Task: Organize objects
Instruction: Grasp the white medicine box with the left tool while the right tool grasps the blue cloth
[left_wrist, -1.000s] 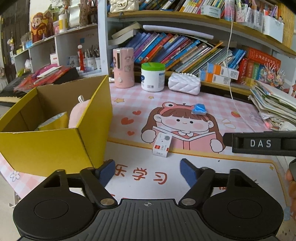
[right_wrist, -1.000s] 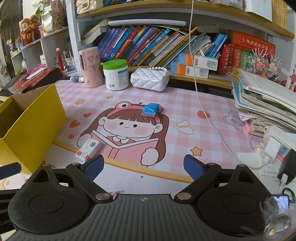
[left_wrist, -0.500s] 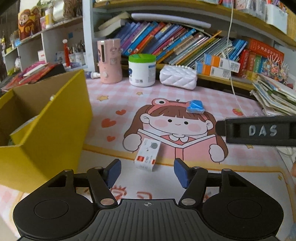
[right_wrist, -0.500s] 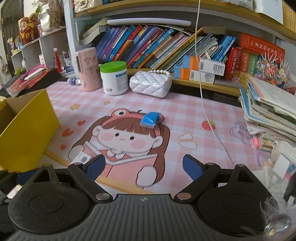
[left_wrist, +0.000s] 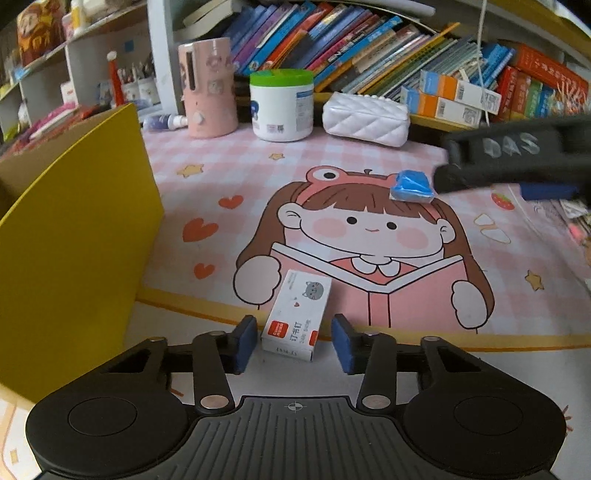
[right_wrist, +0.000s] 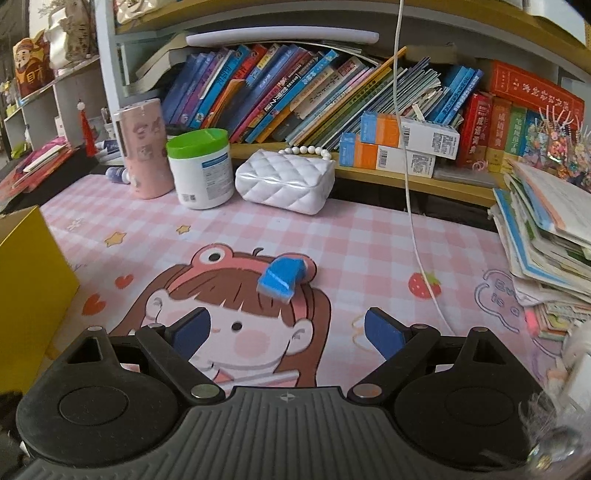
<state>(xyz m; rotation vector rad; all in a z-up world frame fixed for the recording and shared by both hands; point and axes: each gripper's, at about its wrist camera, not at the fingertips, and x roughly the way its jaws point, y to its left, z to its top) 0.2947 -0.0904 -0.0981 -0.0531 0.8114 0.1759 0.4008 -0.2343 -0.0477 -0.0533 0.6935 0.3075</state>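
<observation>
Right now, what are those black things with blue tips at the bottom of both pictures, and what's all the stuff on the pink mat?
They are two grabbing tools, one in each of a person's hands. Each has a camera looking forward along its two fingers, so one picture comes from the left tool and one from the right.

The left gripper is open, with its blue pads on either side of a small white staple box lying on the mat. It has not squeezed it.

The right gripper is open too and holds nothing. A little blue packet lies ahead of it, on the cartoon girl's hair.

At the left stands a yellow cardboard box. At the back of the mat are a pink cylinder, a white jar with a green lid and a white quilted purse, in front of shelves of books.
</observation>
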